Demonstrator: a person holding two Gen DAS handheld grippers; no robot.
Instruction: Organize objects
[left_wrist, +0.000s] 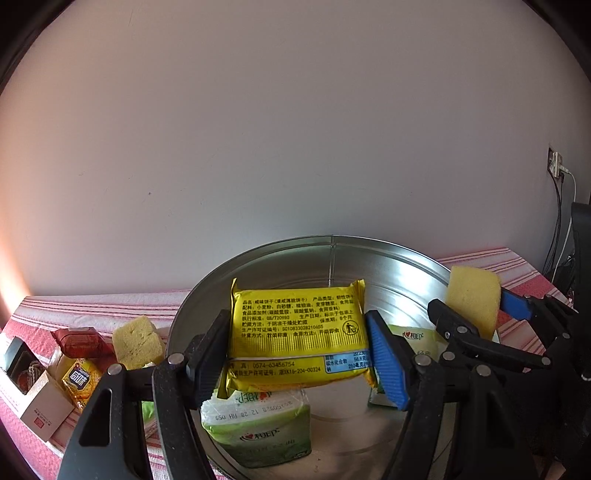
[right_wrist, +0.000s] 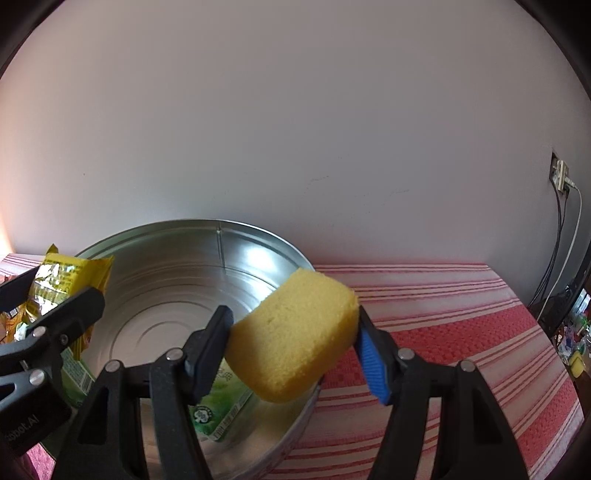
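My left gripper (left_wrist: 295, 354) is shut on a yellow biscuit packet (left_wrist: 297, 332) and holds it above the round metal tin (left_wrist: 266, 258). A green tissue pack (left_wrist: 258, 428) lies in the tin below it, and a second one (left_wrist: 417, 341) lies further right. My right gripper (right_wrist: 295, 350) is shut on a yellow sponge (right_wrist: 295, 332) and holds it over the tin's right rim (right_wrist: 306, 266). The right gripper with its sponge (left_wrist: 472, 295) also shows at the right of the left wrist view. The biscuit packet (right_wrist: 62, 277) shows at the left of the right wrist view.
Left of the tin lie another yellow sponge (left_wrist: 138, 341), a red packet (left_wrist: 79, 341), an orange snack packet (left_wrist: 79, 380) and an open cardboard box (left_wrist: 33, 387). A red striped cloth (right_wrist: 461, 332) covers the table. A wall stands behind, with a socket and cables (right_wrist: 561, 177) at right.
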